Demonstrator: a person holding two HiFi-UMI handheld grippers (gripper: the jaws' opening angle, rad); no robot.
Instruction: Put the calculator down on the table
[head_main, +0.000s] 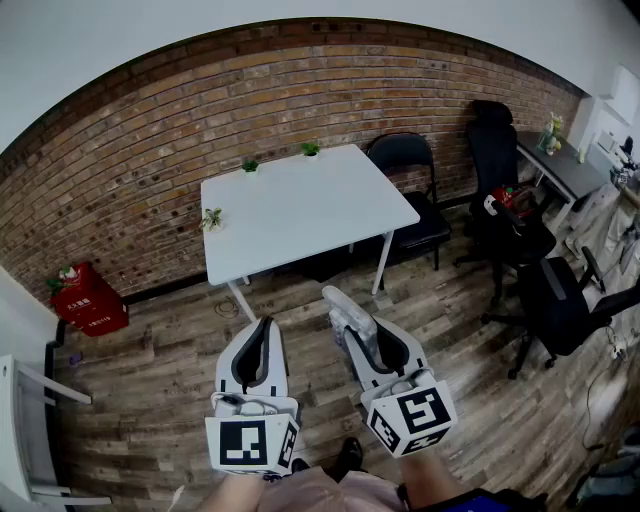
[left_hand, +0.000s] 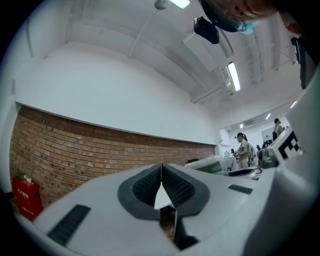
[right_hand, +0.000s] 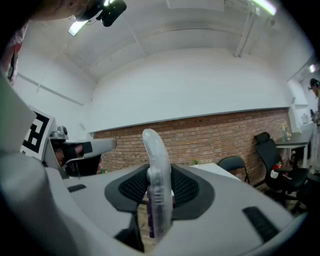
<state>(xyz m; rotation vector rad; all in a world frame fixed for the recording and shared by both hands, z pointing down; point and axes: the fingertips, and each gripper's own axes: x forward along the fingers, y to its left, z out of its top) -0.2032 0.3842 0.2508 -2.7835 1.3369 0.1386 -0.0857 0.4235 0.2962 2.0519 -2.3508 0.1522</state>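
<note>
Not done yet: the right gripper (head_main: 358, 335) has its fingers clamped on the calculator (right_hand: 155, 150). The left gripper (left_hand: 161, 182) has its fingers closed on nothing, and the table (head_main: 300, 205) sits well ahead.

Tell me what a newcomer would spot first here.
The pale calculator stands edge-on, clamped in the right gripper, at the head view's lower middle. Beside it, the left gripper is shut on nothing. Ahead stands a white table, bare but for small plants along its edges, against a brick wall.
</note>
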